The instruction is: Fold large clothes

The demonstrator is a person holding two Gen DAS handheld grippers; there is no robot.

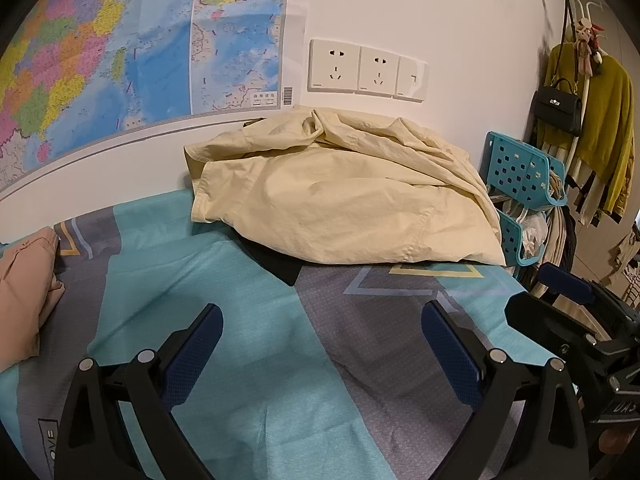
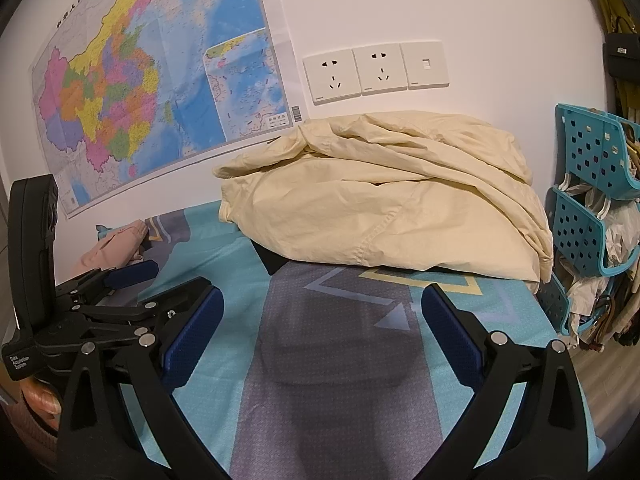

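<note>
1. Cream garment (image 1: 340, 192): lies crumpled in a heap at the far end of the patterned bedsheet (image 1: 248, 360), against the white wall. All places below are referred to this heap.
2. A dark cloth (image 1: 276, 264) shows from under the heap's near edge; its kind cannot be told.
3. Left gripper (image 1: 322, 344): jaws spread wide, nothing between the blue pads, hovering over the sheet on the near side of the heap and clear of it.
4. Right gripper (image 2: 322, 328): jaws likewise wide apart and holding nothing, near side of the heap, not touching it. It stands just beside the left gripper.
5. Pink garment (image 1: 24, 288): folded, well to the left of the heap on the same sheet.
6. Wall map (image 2: 152, 92): above and left of the heap.
7. Wall sockets (image 2: 374, 70): on the wall directly above the heap.
8. Teal perforated rack (image 2: 592, 200): just right of the heap, holding bags and oddments.
9. Black handbag (image 1: 558, 106) and mustard garment (image 1: 608, 120): hanging further right of the heap, beyond the rack.
</note>
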